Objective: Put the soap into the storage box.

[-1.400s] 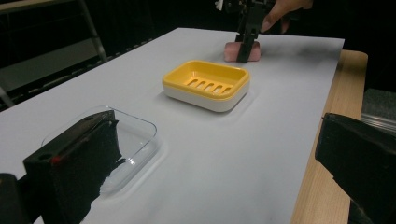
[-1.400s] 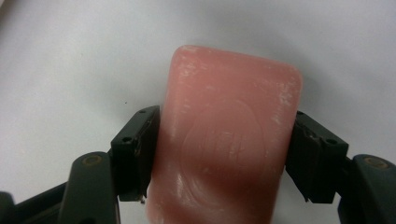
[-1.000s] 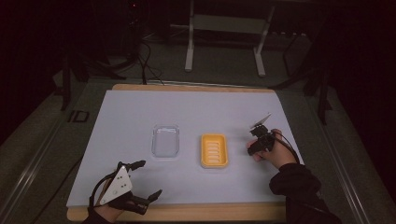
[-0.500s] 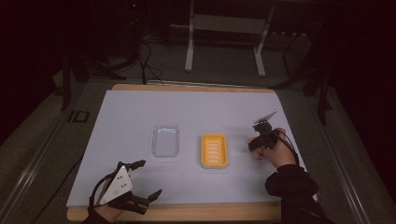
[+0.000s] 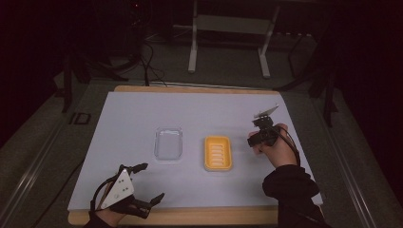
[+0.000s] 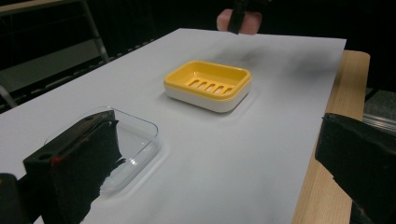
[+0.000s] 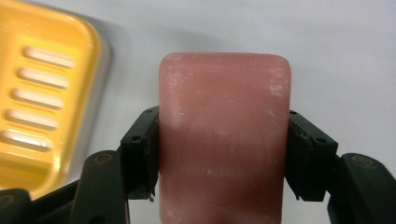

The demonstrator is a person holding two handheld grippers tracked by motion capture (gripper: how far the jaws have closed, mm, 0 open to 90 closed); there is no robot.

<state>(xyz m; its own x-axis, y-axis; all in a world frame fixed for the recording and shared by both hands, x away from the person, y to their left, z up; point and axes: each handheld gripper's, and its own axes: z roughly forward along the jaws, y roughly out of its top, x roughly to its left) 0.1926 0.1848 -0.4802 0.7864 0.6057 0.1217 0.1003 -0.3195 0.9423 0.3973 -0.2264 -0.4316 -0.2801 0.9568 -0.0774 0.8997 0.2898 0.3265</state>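
A white sheet (image 5: 199,114) covers a wooden table (image 5: 190,89) whose bare wood shows along the near and far edges; a yellow soap dish (image 5: 218,153) with a slotted floor and a white base lies near the middle of the sheet, slightly toward the right edge; just beside it on the left, apart from it, sits a clear plastic lid or tray (image 5: 168,143).

The right gripper (image 7: 219,154) has its two black jaws pressed against the long sides of a pink soap bar (image 7: 224,140), clamped on it; in the right gripper view the bar hangs over bare white sheet, with the yellow dish off to the left of it and not under it; in the high view the person's right hand (image 5: 278,149) holds this gripper near the sheet's right edge, to the right of the dish.

The left gripper (image 5: 145,183) rests near the near left corner of the sheet, held by the left hand (image 5: 109,216) at the table's near edge; its jaws stand wide apart, with nothing between them; in the left gripper view the clear tray lies partly behind the left jaw.
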